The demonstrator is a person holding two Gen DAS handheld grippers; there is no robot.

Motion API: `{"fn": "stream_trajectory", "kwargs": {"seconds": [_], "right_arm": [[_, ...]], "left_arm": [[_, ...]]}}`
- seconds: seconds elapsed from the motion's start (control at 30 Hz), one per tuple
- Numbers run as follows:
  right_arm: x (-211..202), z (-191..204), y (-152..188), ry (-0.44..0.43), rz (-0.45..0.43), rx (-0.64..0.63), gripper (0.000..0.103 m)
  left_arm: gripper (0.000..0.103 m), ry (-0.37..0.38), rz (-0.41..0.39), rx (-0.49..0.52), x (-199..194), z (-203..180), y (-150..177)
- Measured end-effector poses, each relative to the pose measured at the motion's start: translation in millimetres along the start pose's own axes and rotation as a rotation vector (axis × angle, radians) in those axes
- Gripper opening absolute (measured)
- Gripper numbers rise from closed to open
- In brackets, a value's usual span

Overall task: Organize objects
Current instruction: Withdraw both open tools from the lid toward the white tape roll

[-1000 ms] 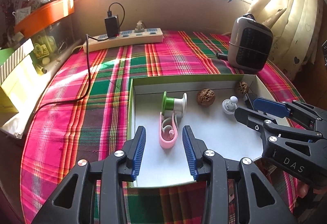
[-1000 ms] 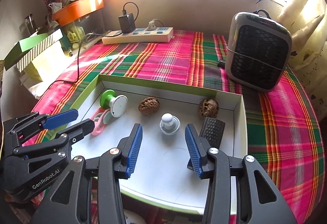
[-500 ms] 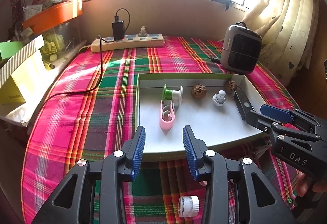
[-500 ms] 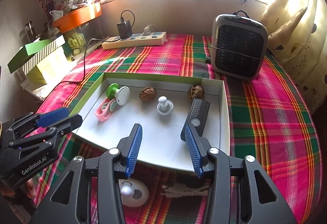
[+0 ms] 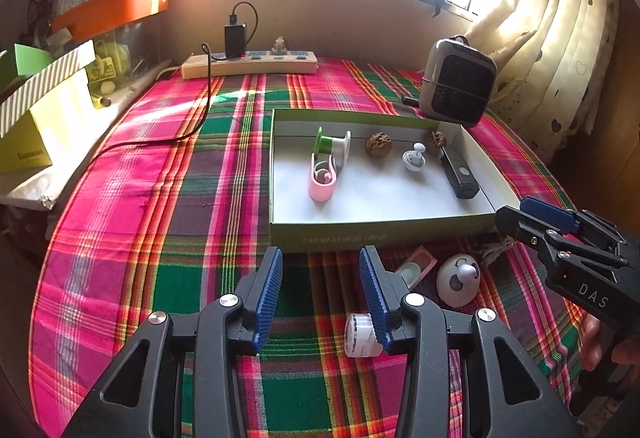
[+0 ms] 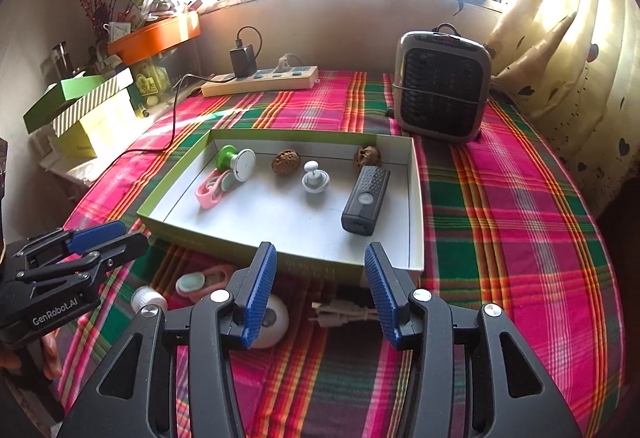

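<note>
While both grippers hang over the plaid cloth (image 5: 132,206) near the tray's (image 6: 288,262) front wall, left gripper (image 5: 320,290) and right gripper (image 6: 316,290) gape wide, holding nothing. Tray holds spool (image 6: 236,163), pink clip (image 6: 210,194), two walnuts (image 6: 286,163), knob (image 6: 315,178), remote (image 6: 366,200). Outside it on cloth: white cap (image 5: 360,334), egg toy (image 5: 458,280), pink case (image 5: 416,266), cable (image 6: 344,314).

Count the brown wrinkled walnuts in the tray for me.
2. One brown wrinkled walnut sits mid-back in the green-rimmed white tray; the other walnut is in the back right corner, just behind the black remote. None visible elsewhere; the claws may hide some cloth.
</note>
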State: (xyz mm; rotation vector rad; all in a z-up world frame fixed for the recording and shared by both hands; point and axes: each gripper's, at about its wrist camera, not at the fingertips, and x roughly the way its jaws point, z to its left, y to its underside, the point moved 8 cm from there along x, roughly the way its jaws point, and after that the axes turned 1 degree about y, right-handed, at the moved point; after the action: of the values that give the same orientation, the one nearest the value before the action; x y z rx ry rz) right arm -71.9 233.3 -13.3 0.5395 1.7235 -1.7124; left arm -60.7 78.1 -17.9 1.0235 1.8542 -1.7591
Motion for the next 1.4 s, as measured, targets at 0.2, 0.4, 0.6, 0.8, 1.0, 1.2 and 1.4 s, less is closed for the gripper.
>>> {"fn": "stream_trajectory", "kwargs": {"seconds": [0.2, 0.4, 0.6, 0.8, 1.0, 1.2, 1.4], "right_arm": [[-2.2, -4.8, 10.5, 0.027, 0.003, 0.006, 0.048], [-0.6, -20.5, 26.8, 0.047, 0.028, 0.069, 0.048], [-1.0, -30.5, 32.7, 0.07, 0.036, 0.103, 0.048], [7.8, -33.0, 33.8, 0.085, 0.056, 0.128, 0.049], [20.2, -30.8, 33.0, 0.088, 0.084, 0.163, 0.06], [28.3, -30.7, 30.9, 0.115, 0.102, 0.154, 0.064], [24.6, -31.4, 38.2, 0.122, 0.126, 0.13, 0.065]], "left_arm": [[0.039, 0.027, 0.014, -0.006, -2.7, -3.5, 10.6], [0.039, 0.043, 0.028, -0.013, -4.3, -3.0, 20.5], [0.041, 0.064, 0.046, -0.016, -3.8, -5.6, 28.5], [0.044, 0.077, 0.049, -0.017, -3.8, -7.0, 31.3], [0.044, 0.076, 0.05, -0.019, -4.1, -7.0, 31.5], [0.044, 0.075, 0.05, -0.015, -4.7, -6.6, 31.5], [0.044, 0.071, 0.052, -0.014, -4.9, -5.4, 31.9]]}}
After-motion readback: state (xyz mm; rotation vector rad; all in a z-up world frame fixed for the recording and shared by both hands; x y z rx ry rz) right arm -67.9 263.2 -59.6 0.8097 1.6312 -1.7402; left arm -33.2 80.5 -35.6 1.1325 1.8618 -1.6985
